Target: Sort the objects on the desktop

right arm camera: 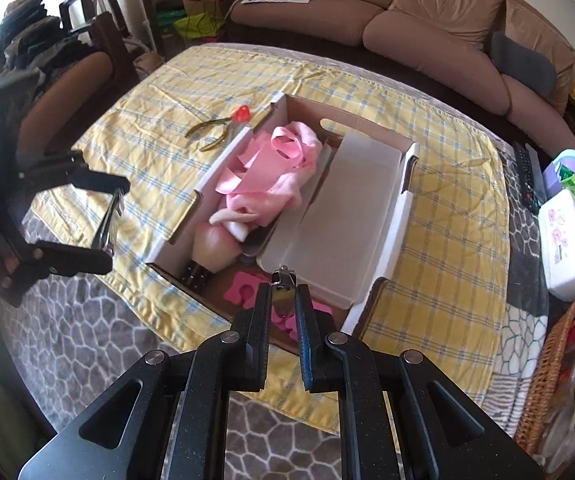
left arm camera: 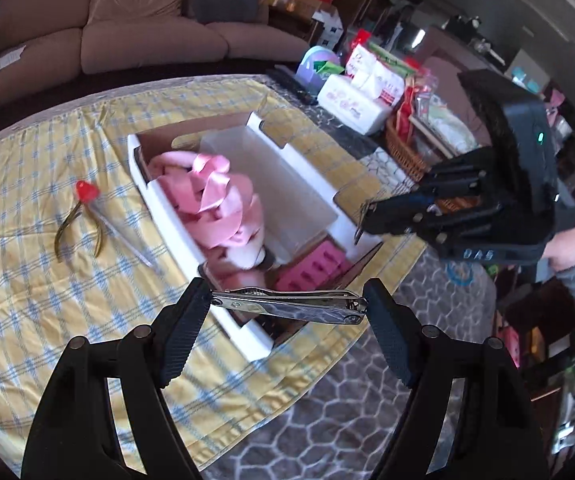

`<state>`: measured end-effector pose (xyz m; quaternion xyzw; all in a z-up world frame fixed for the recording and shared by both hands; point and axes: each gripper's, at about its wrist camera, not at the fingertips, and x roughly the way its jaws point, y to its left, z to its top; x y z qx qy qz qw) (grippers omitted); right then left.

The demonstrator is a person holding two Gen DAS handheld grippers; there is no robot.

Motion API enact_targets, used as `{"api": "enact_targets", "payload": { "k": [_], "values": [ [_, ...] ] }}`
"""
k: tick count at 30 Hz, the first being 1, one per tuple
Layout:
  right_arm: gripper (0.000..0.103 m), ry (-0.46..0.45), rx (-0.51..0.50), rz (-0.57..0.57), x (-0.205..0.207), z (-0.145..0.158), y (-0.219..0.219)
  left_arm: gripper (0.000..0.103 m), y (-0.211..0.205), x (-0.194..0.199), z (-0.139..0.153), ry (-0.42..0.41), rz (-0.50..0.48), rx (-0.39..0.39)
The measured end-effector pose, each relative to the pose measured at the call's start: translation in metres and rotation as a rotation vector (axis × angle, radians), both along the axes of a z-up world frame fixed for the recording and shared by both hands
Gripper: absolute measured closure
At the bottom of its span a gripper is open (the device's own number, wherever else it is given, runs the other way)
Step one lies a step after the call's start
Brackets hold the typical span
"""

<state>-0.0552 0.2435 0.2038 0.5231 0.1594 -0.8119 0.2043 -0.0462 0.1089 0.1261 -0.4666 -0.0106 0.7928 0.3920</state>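
Note:
My left gripper [left arm camera: 287, 306] is shut on a large silver nail clipper [left arm camera: 287, 304], held lengthwise between the fingertips above the near end of the white cardboard box [left arm camera: 167, 216]. My right gripper [right arm camera: 283, 300] is shut on a small metal nail clipper [right arm camera: 283, 288] above the box's near end [right arm camera: 383, 248]. The box holds pink ribbon [right arm camera: 271, 172], a clear plastic tray [right arm camera: 343, 216] and pink toe separators [right arm camera: 247, 284]. In the left wrist view the right gripper [left arm camera: 361, 220] hovers at the box's right side. In the right wrist view the left gripper [right arm camera: 111, 220] is left of the box.
Cuticle nippers [left arm camera: 79, 228] with a red cap [left arm camera: 85, 191] and a clear tube lie on the yellow checked cloth [left arm camera: 27, 280] left of the box. Tissue packs [left arm camera: 355, 100] and a wicker basket [left arm camera: 403, 152] stand at the table's far right. A sofa lies behind.

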Motion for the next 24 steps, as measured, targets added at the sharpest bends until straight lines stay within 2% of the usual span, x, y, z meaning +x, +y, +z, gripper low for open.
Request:
{"api": "enact_targets", "payload": {
  "k": [5, 8, 10, 13, 17, 20, 24],
  "values": [
    [0.092, -0.062, 0.192, 0.070, -0.009, -0.030, -0.009, 0.027, 0.025, -0.023, -0.004, -0.090, 0.040, 0.073],
    [0.092, -0.082, 0.220, 0.102, -0.010, -0.045, -0.012, 0.027, 0.027, -0.031, -0.014, -0.123, 0.058, 0.087],
    [0.091, -0.087, 0.183, 0.111, -0.009, -0.050, -0.012, 0.027, 0.028, -0.033, -0.018, -0.127, 0.059, 0.077],
    [0.085, -0.062, 0.047, 0.082, -0.005, -0.041, -0.001, 0.027, 0.033, -0.033, -0.021, -0.129, 0.054, 0.068],
    [0.083, -0.005, -0.095, -0.046, 0.002, -0.020, 0.037, 0.027, 0.053, -0.026, -0.021, -0.106, 0.020, 0.036],
    [0.080, 0.040, -0.145, -0.117, 0.008, -0.006, 0.060, 0.027, 0.079, -0.017, -0.025, -0.046, -0.015, -0.048],
    [0.079, 0.074, -0.162, -0.164, 0.017, 0.007, 0.075, 0.027, 0.098, -0.011, -0.037, -0.005, 0.037, -0.128]
  ]
}}
